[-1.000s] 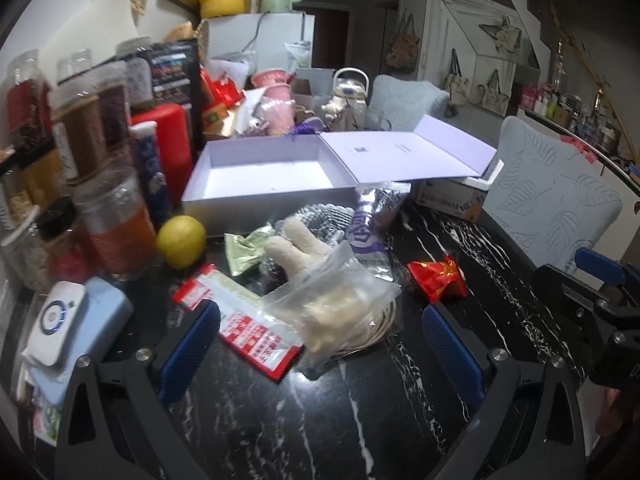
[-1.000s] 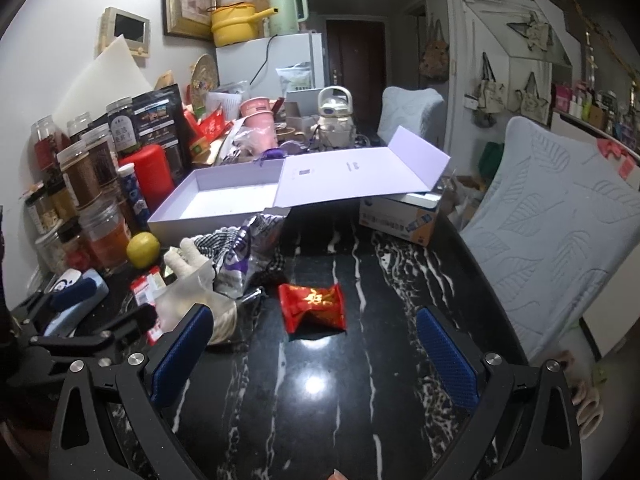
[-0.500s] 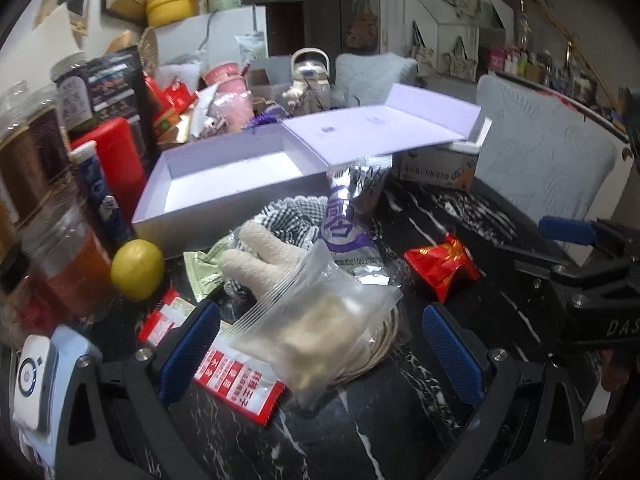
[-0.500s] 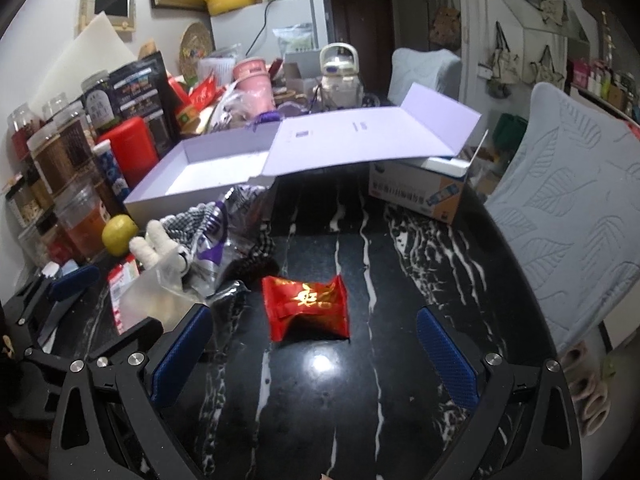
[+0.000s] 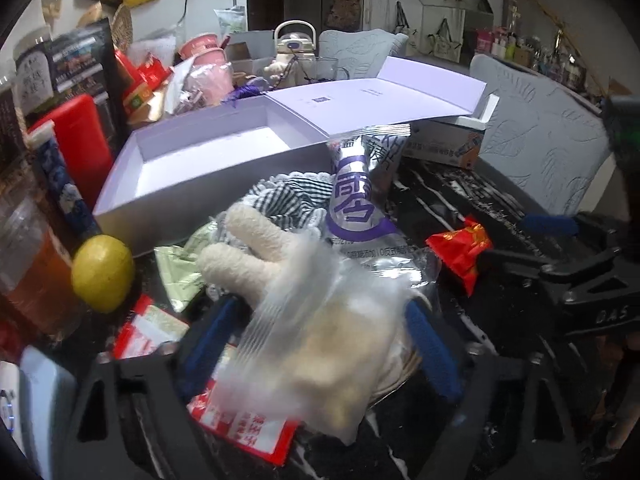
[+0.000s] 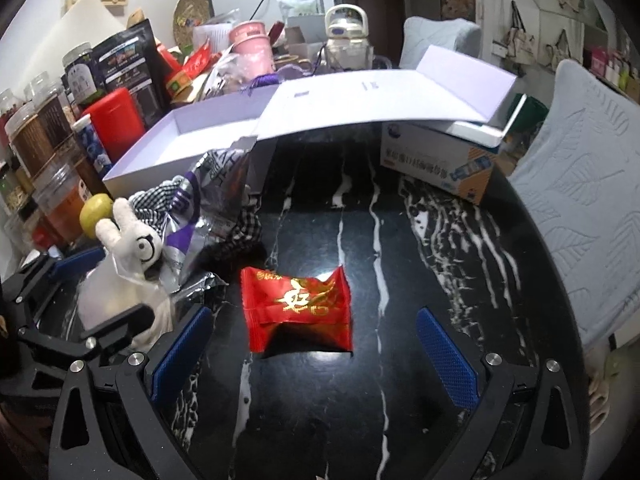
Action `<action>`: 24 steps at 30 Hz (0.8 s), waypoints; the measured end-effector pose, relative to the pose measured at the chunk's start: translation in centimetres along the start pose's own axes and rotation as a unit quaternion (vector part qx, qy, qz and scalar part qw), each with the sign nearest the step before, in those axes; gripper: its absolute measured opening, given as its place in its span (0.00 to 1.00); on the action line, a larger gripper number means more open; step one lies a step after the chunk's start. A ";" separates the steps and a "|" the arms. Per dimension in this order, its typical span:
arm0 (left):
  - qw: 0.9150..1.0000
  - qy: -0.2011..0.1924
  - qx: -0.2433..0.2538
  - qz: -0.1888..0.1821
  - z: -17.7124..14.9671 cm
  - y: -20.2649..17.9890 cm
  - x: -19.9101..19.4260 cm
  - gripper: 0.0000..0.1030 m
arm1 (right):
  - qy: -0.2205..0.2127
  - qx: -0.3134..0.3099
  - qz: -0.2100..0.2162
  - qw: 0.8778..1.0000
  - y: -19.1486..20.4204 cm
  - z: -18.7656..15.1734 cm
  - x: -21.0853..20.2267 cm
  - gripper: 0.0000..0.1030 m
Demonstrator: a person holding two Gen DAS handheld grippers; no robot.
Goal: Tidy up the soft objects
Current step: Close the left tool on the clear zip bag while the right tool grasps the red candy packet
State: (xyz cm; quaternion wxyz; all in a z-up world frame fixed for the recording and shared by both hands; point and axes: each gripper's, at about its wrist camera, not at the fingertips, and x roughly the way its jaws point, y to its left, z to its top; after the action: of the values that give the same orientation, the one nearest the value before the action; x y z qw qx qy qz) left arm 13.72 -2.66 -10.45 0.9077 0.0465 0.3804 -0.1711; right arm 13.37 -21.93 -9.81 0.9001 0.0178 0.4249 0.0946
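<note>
A cream plush toy in a clear zip bag (image 5: 320,320) lies between the fingers of my left gripper (image 5: 320,340), whose jaws stand wide on either side of it; it also shows in the right wrist view (image 6: 132,248). A checked cloth (image 5: 288,196) and a silver-purple snack bag (image 5: 356,204) lie behind it. A red candy packet (image 6: 298,308) lies on the black marble table (image 6: 400,260) just ahead of my open right gripper (image 6: 312,356). An open lilac box (image 5: 200,160) stands behind, empty.
A lemon (image 5: 102,278), jars (image 6: 36,136) and a red canister (image 5: 82,152) crowd the left. A red-white sachet (image 5: 244,428) lies under the left gripper. A blue-white carton (image 6: 440,160) props the box lid. Pale cushioned chairs (image 6: 580,200) stand at the right.
Both grippers moved forward. The left gripper now straddles the bagged plush toy. The right gripper came closer to the red candy packet.
</note>
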 end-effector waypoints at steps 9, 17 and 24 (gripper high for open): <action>0.999 -0.006 -0.045 -0.026 -0.2 1.9 -0.8 0.42 | 0.017 0.018 0.025 0.999 -0.4 0.1 1.7 1.00; 0.997 -0.037 -0.060 -0.027 0.1 2.4 -3.8 0.41 | 0.018 0.007 -0.005 1.000 0.0 0.2 2.5 0.94; 0.995 -0.048 -0.078 -0.032 0.3 3.0 -4.8 0.41 | 0.020 0.029 0.016 0.999 -0.2 0.4 3.1 0.71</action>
State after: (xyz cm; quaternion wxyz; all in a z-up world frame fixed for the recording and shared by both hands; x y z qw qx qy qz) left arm 11.81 1.41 -6.98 0.9197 -0.0448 0.3502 -0.1720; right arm 15.62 -21.54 -11.99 0.8889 0.0488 0.4451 0.0967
